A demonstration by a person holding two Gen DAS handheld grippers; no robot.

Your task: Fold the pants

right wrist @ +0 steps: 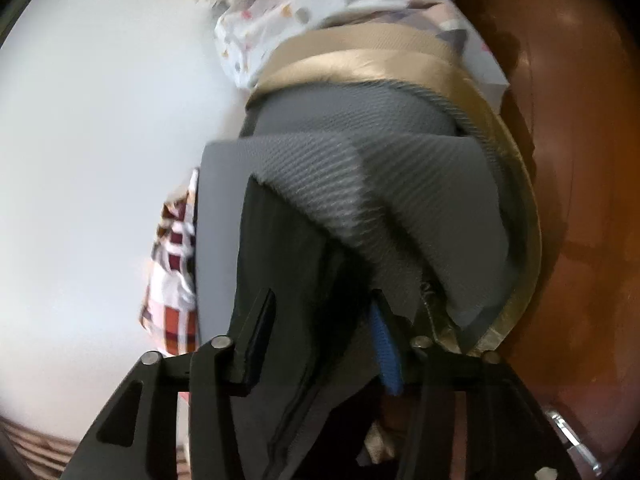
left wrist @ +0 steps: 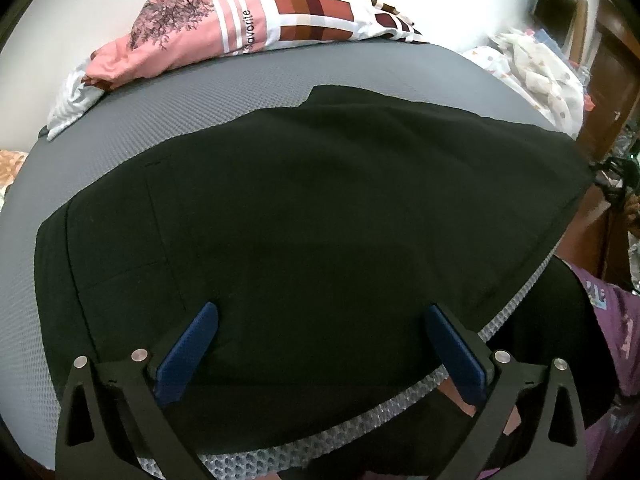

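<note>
- White walls are backing a bed [left wrist: 120,128] with a grey mesh cover; a pink patterned pillow [left wrist: 224,28] is lying at its far edge and a spotted cloth [left wrist: 536,68] is bunching at the right.
- Black pants [left wrist: 312,200] are lying spread flat across the bed, reaching its near edge, already looking doubled into one broad panel.
- Judging by that shape, an early fold is looking done, while the further folds into a compact stack are still waiting.
- Above the near edge of the pants, the left gripper [left wrist: 320,344] is hovering with its jaws standing wide apart, gripping nothing.
- At the bed's side, the right gripper [right wrist: 324,320] is sitting with its jaws partly parted; dark fabric is running between them, but whether the pads are pressing on it cannot be told.
- Motion blur is smearing the right wrist view, and the waistband and hems are proving hard to make out against the black cloth.
- Only a purple sleeve [left wrist: 616,320] of the person is showing.
</note>
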